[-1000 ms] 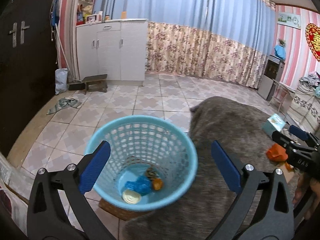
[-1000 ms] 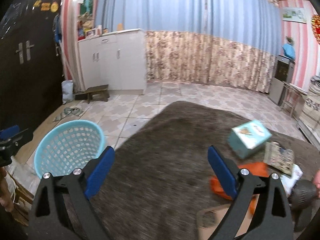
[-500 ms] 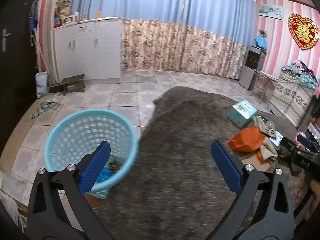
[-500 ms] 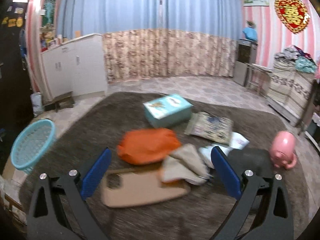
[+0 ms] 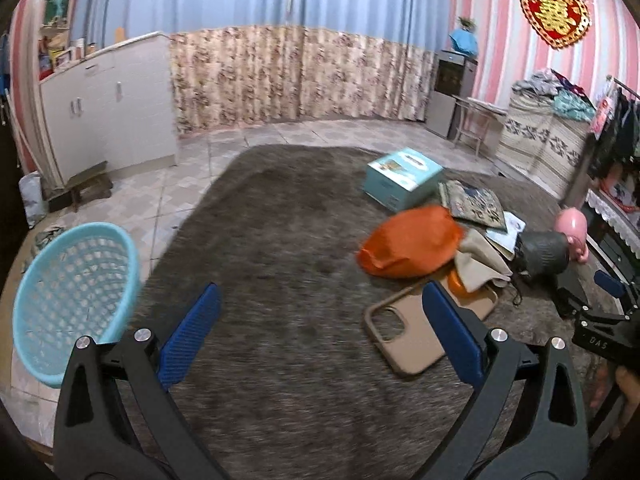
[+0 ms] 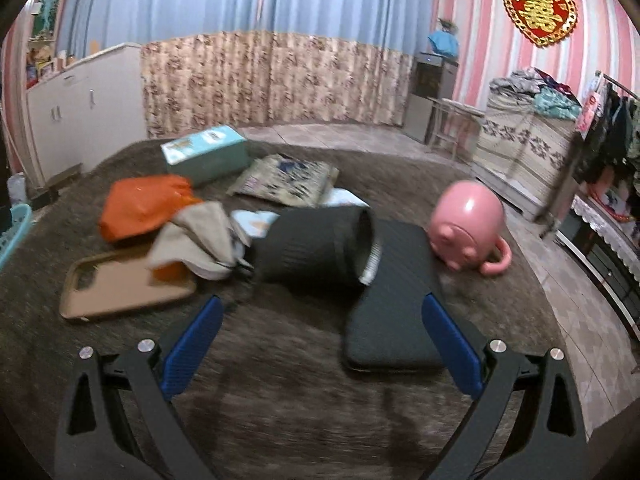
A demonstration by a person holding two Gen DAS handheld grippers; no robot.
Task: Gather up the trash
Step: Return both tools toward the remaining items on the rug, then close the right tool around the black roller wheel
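A light blue mesh basket (image 5: 76,300) stands on the tiles at the rug's left edge; its rim also shows in the right wrist view (image 6: 12,232). An orange plastic bag (image 5: 408,242) (image 6: 144,206), beige cloth (image 6: 196,240), a patterned packet (image 6: 288,178) and white wrappers (image 6: 256,220) lie in a pile on the brown rug. My left gripper (image 5: 320,336) is open and empty above the rug, left of the pile. My right gripper (image 6: 320,344) is open and empty, just short of a dark rolled item (image 6: 316,244); it also shows in the left wrist view (image 5: 592,304).
A tan phone case (image 5: 416,332) (image 6: 120,288), a teal box (image 5: 404,178) (image 6: 204,152), a black flat pad (image 6: 396,308) and a pink pig-shaped mug (image 6: 468,228) lie on the rug (image 5: 280,280). White cabinets (image 5: 104,108) and a small stool (image 5: 88,184) stand at the back left.
Both grippers swung right, away from the basket toward the pile. The basket slid to the left edge of both views. Both stayed open and empty.
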